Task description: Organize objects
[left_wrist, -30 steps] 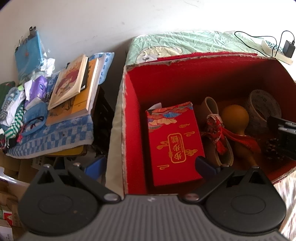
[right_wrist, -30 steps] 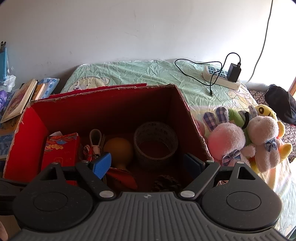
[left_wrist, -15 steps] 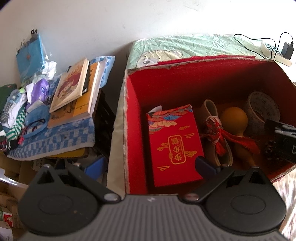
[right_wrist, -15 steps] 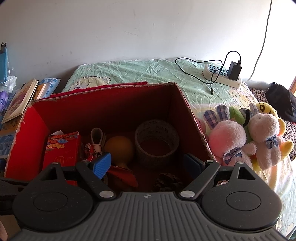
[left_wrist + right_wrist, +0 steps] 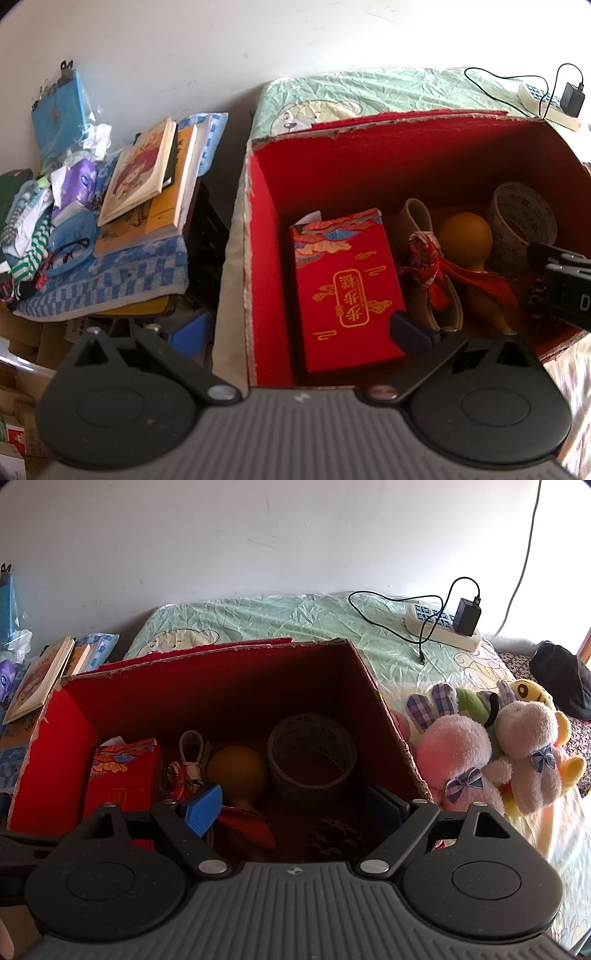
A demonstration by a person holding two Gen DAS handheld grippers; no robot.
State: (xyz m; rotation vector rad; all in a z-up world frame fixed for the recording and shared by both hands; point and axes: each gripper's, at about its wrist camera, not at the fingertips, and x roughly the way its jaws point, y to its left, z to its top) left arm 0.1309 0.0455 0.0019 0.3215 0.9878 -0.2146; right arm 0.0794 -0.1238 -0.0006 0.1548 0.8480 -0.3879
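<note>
A red cardboard box [image 5: 266, 229] [image 5: 55, 760] stands open on the bed. Inside lie a red gift packet [image 5: 347, 291] [image 5: 122, 775], a small shoe with a red ribbon [image 5: 432, 266], a brown gourd [image 5: 467, 236] [image 5: 236, 771], a tape roll [image 5: 521, 218] [image 5: 312, 753] and a pine cone [image 5: 334, 838]. My left gripper [image 5: 299, 332] is open and straddles the box's left wall. My right gripper [image 5: 295, 808] is open above the box's near edge, empty. Plush toys [image 5: 491, 753] lie on the bed right of the box.
Left of the box a stack of books [image 5: 147, 177] rests on a blue checkered cloth [image 5: 110, 280] among clothes and bags. A power strip [image 5: 439, 626] with a charger and cable lies on the green sheet [image 5: 280, 616]. A dark bundle [image 5: 561, 679] sits far right.
Both views have shifted slightly, with the box sitting a little lower in frame. Nothing has been taken hold of or let go.
</note>
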